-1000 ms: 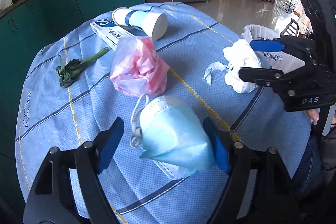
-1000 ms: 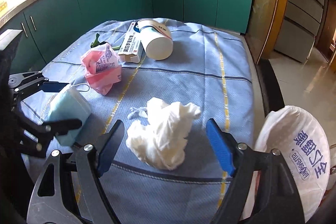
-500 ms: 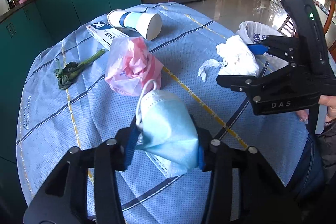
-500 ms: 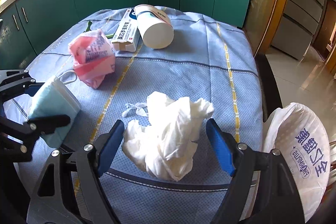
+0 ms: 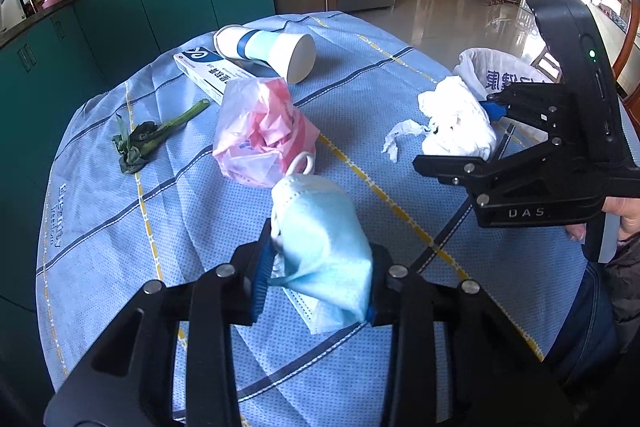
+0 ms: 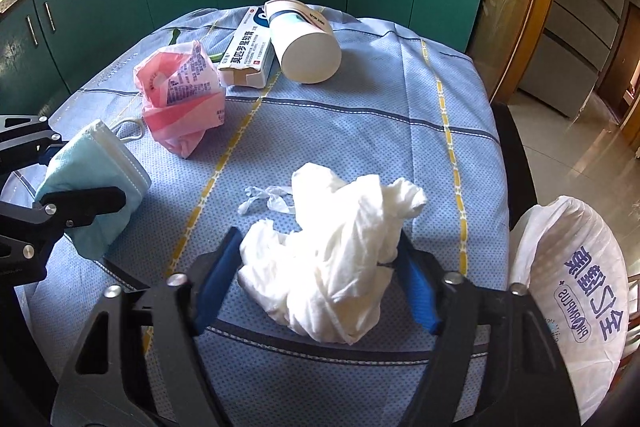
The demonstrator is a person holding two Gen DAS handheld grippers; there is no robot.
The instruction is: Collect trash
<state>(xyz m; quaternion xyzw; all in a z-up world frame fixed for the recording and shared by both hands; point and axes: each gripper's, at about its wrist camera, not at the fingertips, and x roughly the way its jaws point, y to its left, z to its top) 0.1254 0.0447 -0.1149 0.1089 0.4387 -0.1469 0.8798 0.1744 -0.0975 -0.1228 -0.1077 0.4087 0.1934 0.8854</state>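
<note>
white plastic bag hangs off the table's edge at the right, blue print on it; contents cannot be told. pink bag sits mid-table, crumpled pink stuff inside. paper cup lies on its side against a carton; wilted green stalk near the far left edge of the blue cloth.

mask — pale blue, folded, ear loop dangling — is squeezed between the left gripper pads, jaws closing on it. tissue — white, crumpled wad — lies on the cloth between the right gripper jaws, which are closing; pads touch its sides.
</note>
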